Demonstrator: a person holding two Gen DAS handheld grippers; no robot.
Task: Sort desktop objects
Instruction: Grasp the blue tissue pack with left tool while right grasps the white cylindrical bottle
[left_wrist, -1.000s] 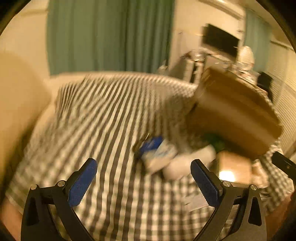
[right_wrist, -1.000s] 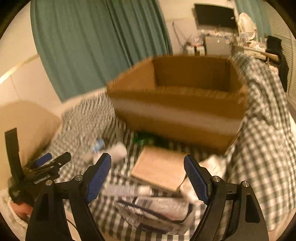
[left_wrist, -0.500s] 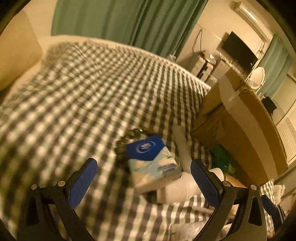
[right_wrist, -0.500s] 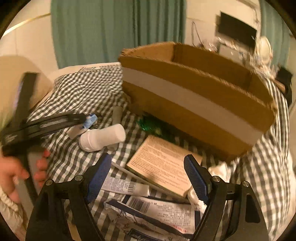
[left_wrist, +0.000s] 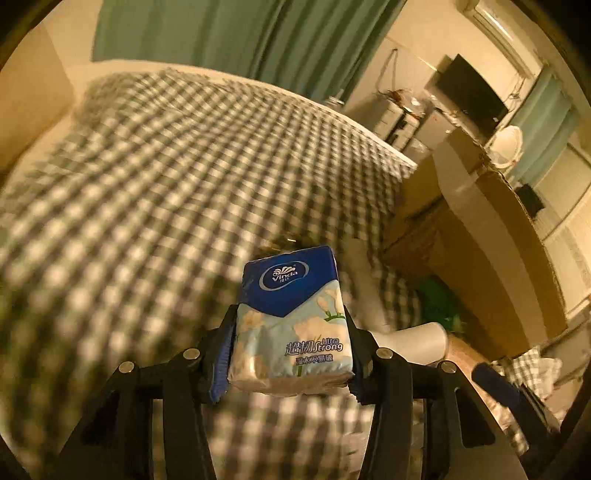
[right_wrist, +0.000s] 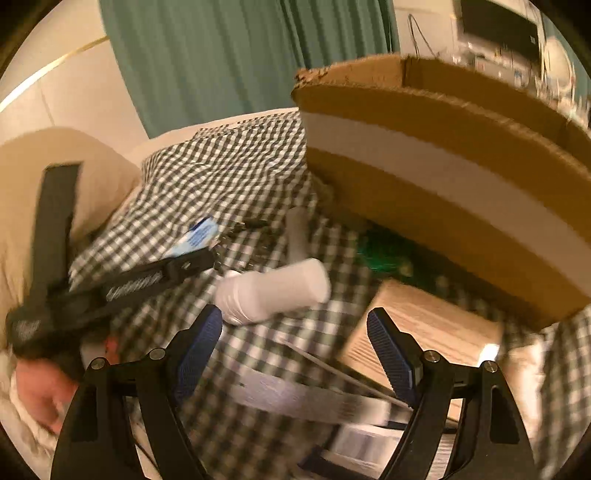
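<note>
A: What has changed for us in this last second?

B: Our left gripper (left_wrist: 290, 354) was spread wide over the checked cloth (left_wrist: 155, 192) a second ago, and now its jaws are closing on the tissue pack (left_wrist: 291, 317). The pack sits between the pads at lower centre of the left wrist view, its sides against them, so we are grasping it.

A: And our right gripper (right_wrist: 295, 350)?

B: Released, nothing between its pads. It has swung in closer over the clutter: the white bottle (right_wrist: 273, 295) lies on its side just above the left pad, and the tan booklet (right_wrist: 421, 332) is at lower right.

A: Where does the pack go?

B: We judge the cardboard box (right_wrist: 443, 166), filling the upper right of the right wrist view, is the sorting target. In the left view the box stands to the right of the pack, near it.

A: So what does this mean for the task?

B: The first item looks secured. Next we would lift and carry it right; the soft wrapper may squash or slip.
</note>
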